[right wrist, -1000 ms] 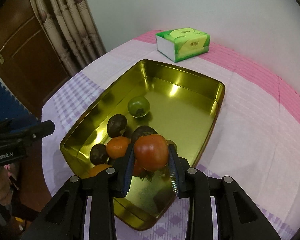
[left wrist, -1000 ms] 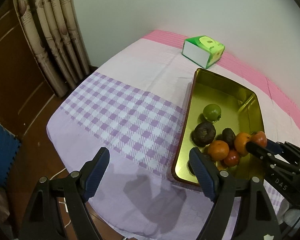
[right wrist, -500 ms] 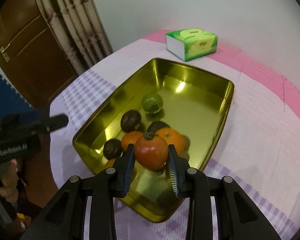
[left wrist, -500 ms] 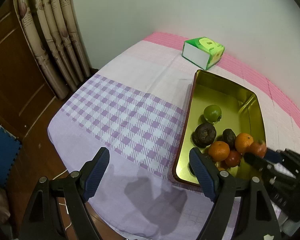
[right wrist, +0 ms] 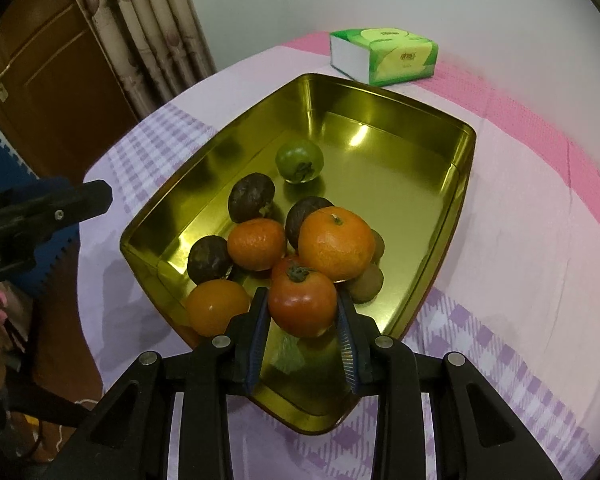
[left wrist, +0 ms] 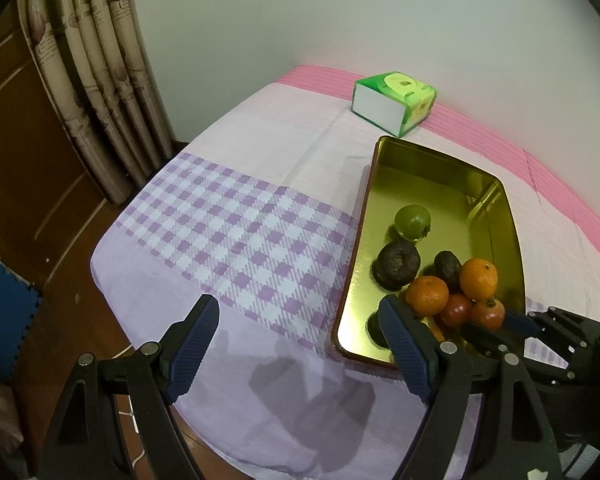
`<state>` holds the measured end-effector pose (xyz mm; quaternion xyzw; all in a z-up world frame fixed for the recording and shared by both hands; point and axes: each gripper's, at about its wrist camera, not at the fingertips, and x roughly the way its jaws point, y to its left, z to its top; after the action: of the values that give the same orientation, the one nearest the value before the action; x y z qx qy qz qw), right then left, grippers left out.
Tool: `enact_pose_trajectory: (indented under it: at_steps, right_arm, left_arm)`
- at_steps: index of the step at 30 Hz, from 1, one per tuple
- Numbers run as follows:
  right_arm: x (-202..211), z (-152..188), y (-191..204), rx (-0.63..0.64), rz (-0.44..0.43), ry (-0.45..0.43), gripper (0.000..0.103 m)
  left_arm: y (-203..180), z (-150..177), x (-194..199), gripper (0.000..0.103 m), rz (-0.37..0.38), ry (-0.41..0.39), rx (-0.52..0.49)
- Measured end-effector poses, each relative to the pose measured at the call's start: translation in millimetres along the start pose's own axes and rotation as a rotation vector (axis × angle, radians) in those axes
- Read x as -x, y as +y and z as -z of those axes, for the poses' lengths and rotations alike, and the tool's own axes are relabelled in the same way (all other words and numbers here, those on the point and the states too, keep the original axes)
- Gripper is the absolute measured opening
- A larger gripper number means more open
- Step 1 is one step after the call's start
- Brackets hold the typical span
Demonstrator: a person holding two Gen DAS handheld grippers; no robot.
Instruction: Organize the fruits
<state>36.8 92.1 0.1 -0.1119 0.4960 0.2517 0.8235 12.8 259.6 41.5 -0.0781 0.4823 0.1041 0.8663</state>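
A gold metal tray holds several fruits: a green tomato, dark passion fruits, oranges and a kiwi. My right gripper is shut on a red tomato and holds it low over the tray's near end, beside the pile. My left gripper is open and empty, above the checked cloth left of the tray.
A green tissue box stands behind the tray near the wall. The table has a lilac checked and pink cloth. Curtains and a wooden door are to the left, past the table edge.
My right gripper has drawn back and lowered with the red tomato toward the tray's near end. My left gripper has pulled back a little.
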Motion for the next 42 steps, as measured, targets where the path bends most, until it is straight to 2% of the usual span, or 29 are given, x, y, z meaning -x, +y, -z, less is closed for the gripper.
enact_pose_trajectory:
  at_steps: [14, 15, 17, 21, 23, 29, 32, 38, 42]
  right_arm:
    - [-2, -2, 1, -0.014, 0.031, -0.002, 0.036]
    - [-1, -2, 1, -0.019, 0.029, -0.003, 0.038]
    - [1, -2, 0, -0.027, 0.028, -0.004, 0.050]
    - [10, -3, 2, -0.032, 0.028, -0.028, 0.061]
    - [17, -3, 4, -0.030, 0.035, -0.042, 0.071]
    - [33, 0, 1, -0.046, 0.101, -0.066, 0.084]
    - [40, 5, -3, -0.065, 0.148, -0.074, 0.088]
    - [46, 15, -13, -0.099, 0.208, -0.069, 0.089]
    - [51, 22, -21, -0.131, 0.207, -0.066, 0.089]
  left_arm:
    - [-7, 4, 0, 0.079, 0.009, 0.006, -0.025]
    - [-7, 4, 0, 0.079, 0.010, 0.005, -0.027]
    - [-8, 5, 1, 0.079, 0.012, 0.005, -0.033]
    - [-10, 6, 1, 0.079, 0.016, 0.010, -0.043]
    - [-11, 6, 1, 0.079, 0.018, 0.009, -0.048]
    - [-14, 8, 3, 0.079, 0.021, 0.012, -0.059]
    - [-18, 9, 4, 0.079, 0.021, 0.011, -0.074]
    - [-29, 14, 6, 0.079, 0.023, 0.014, -0.112]
    - [-37, 19, 7, 0.079, 0.025, 0.013, -0.140]
